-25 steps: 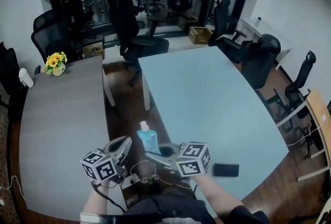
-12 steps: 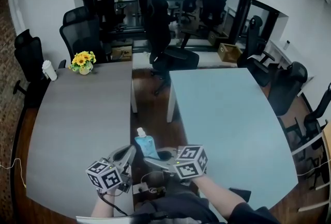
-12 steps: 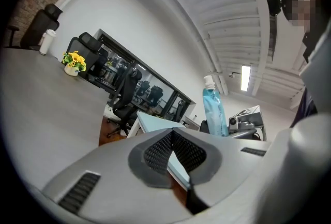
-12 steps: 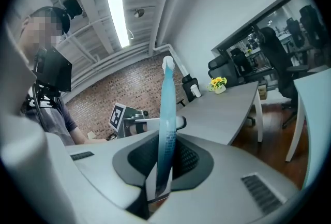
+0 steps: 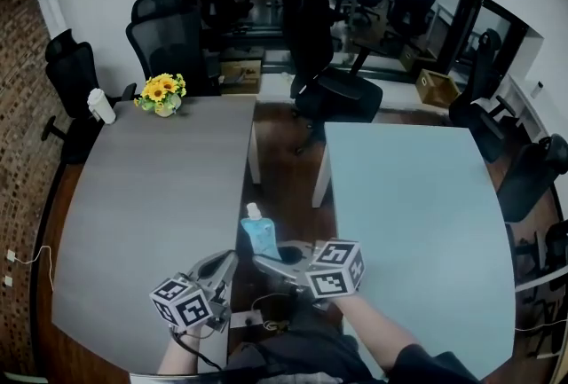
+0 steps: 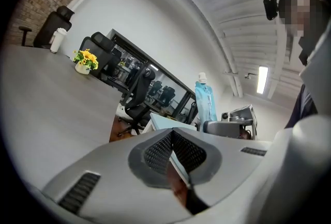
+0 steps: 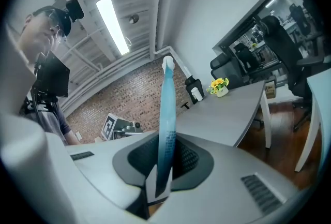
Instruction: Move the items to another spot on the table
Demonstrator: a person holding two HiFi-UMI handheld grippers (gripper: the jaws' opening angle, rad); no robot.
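Pinching the blue pouch (image 5: 257, 236), right gripper (image 5: 264, 261) hides its base — left gripper (image 5: 229, 262) closed, empty.

No text, label, brand, number or sign is legible.

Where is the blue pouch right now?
Head view, low centre: the blue pouch stands upright, clamped in the right gripper, over the gap between the grey table and the pale blue table.

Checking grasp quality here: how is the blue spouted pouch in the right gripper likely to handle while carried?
The blue pouch looks thin edge-on in the right gripper, so it is probably soft and light. It stands upright above the grip, so it is likely stiff enough not to flop. Its smooth film may slip.
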